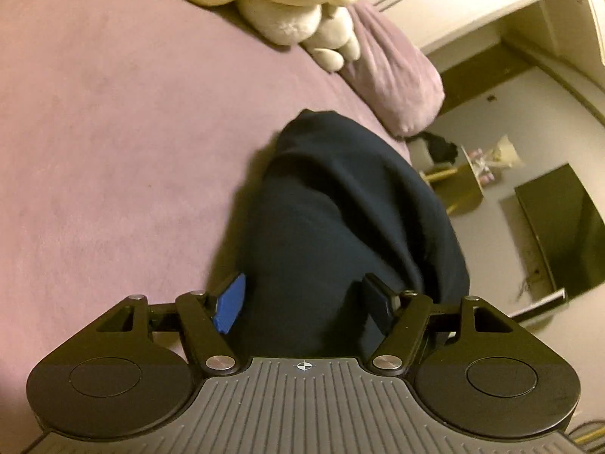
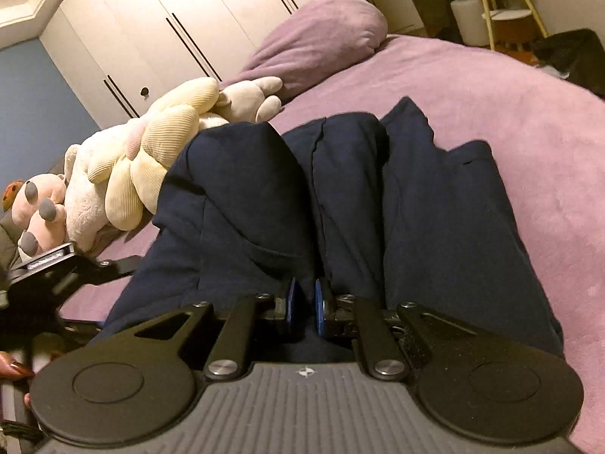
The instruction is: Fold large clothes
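Observation:
A dark navy garment [image 1: 340,208] lies bunched in long folds on a purple bed cover [image 1: 113,132]. In the left wrist view my left gripper [image 1: 302,302] stands wide over the near end of the cloth. The cloth fills the gap, but the blue pad [image 1: 228,304] on the left shows bare beside it. In the right wrist view the same garment [image 2: 416,208] spreads away in two thick folds. My right gripper [image 2: 305,308] is shut, its blue pads close together on a ridge of the cloth.
Cream and pink plush toys [image 2: 151,143] lie against the garment's far left side, with a purple pillow [image 2: 321,34] behind them. The bed edge drops to the floor at the right [image 1: 491,265]. White wardrobe doors [image 2: 170,19] stand beyond. A black piece of gear [image 2: 49,265] shows at the left.

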